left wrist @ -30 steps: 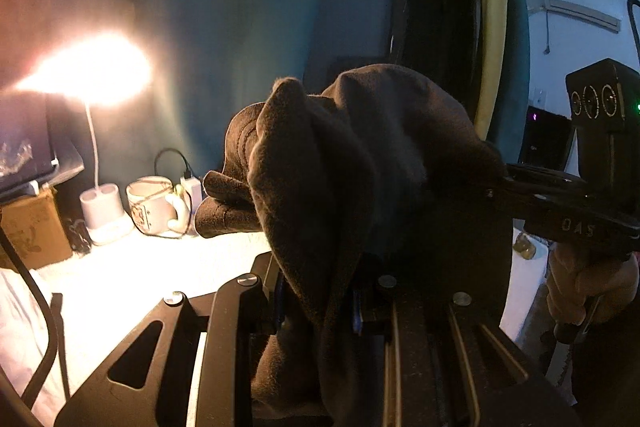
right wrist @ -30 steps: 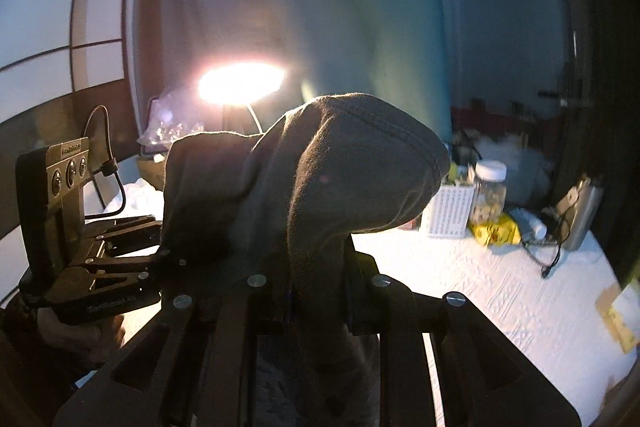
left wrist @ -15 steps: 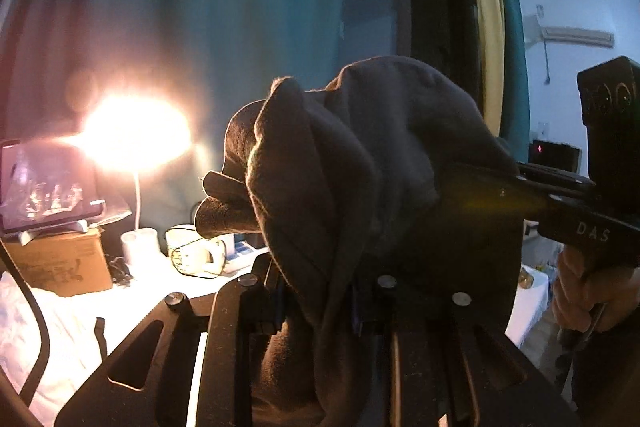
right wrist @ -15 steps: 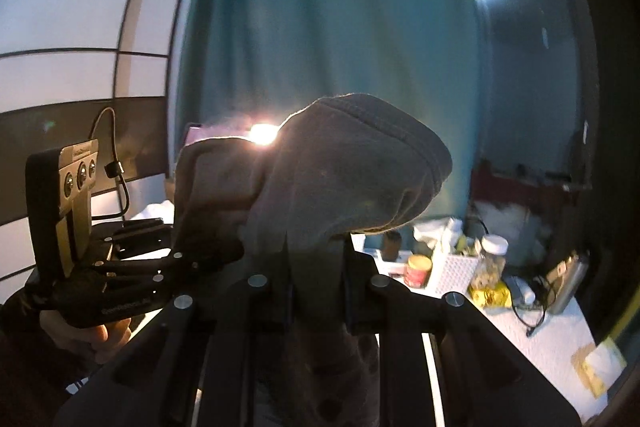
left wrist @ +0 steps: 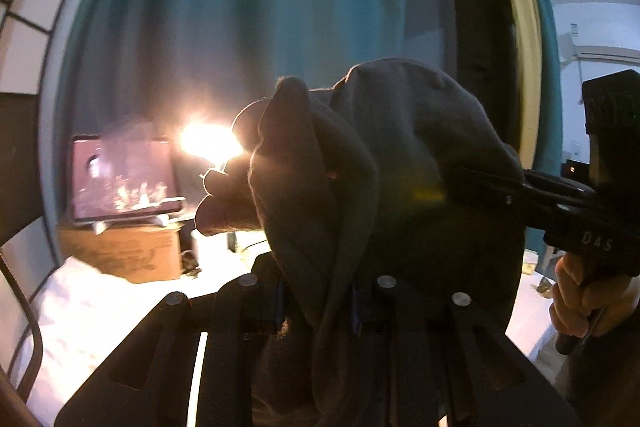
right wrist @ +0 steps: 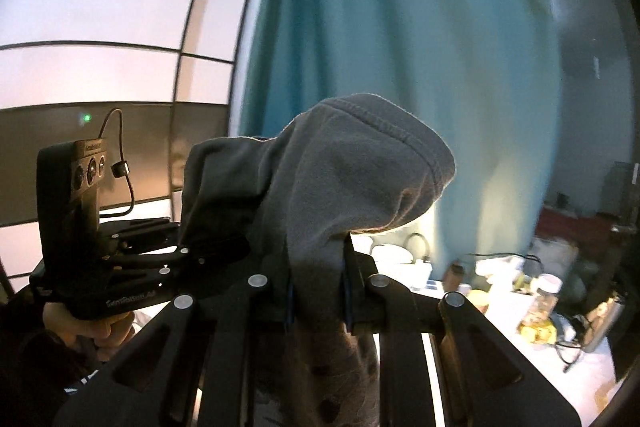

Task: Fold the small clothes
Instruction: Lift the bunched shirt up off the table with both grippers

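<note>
I hold the small dark grey fleece garment raised above the white-covered table, left gripper and right gripper each clamped on an edge, so it hangs free for folding.

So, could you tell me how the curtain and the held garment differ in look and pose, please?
The curtain is teal; the garment is dark grey. The curtain hangs in long vertical folds behind; the garment is bunched up in front, clamped by the right gripper and the left gripper. Both are soft cloth.
</note>
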Motion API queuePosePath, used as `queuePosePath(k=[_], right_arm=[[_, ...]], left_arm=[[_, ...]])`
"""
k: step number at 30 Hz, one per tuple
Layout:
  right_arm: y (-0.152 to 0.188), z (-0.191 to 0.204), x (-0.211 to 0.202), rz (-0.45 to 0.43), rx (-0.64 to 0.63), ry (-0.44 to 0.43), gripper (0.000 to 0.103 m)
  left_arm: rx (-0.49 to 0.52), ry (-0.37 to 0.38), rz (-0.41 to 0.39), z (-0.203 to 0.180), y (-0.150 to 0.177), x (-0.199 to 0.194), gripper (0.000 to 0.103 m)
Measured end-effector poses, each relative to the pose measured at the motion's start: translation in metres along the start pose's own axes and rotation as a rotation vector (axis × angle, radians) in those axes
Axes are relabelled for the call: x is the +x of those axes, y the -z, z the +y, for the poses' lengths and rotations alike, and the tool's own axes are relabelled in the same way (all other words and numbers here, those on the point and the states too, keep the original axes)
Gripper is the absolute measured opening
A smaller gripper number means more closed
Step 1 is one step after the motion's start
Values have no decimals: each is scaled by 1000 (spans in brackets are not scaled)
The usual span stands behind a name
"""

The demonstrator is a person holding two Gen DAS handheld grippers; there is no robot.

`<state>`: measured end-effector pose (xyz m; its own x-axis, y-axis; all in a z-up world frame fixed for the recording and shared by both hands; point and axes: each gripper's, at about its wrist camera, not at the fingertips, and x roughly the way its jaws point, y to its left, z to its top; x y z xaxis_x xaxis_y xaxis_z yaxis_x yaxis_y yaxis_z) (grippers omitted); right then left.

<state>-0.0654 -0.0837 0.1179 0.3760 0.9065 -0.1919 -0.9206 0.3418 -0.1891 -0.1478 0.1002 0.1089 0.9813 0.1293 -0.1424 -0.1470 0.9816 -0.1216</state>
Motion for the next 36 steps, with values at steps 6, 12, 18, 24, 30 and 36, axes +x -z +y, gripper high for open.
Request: queuePosePath(k=[6, 12, 18, 24, 30, 36], right_arm=[[-3, 36, 9, 1, -7, -53, 19], [-3, 60, 17, 0, -22, -120, 19], [11, 65, 38, 54, -16, -99, 19], [26, 47, 63, 111, 42, -81, 19], [42, 26, 96, 177, 87, -51, 19], [54, 9, 131, 244, 121, -46, 19]], left_arm=[[-5, -66, 21, 16, 8, -26, 21], [-23, -124, 30, 32, 11, -39, 21], [-38, -137, 88, 39, 26, -27, 21], [-43, -130, 147, 44, 38, -4, 21], [-59, -110, 206, 57, 49, 28, 21], [-62, -121, 276, 74, 61, 66, 21]])
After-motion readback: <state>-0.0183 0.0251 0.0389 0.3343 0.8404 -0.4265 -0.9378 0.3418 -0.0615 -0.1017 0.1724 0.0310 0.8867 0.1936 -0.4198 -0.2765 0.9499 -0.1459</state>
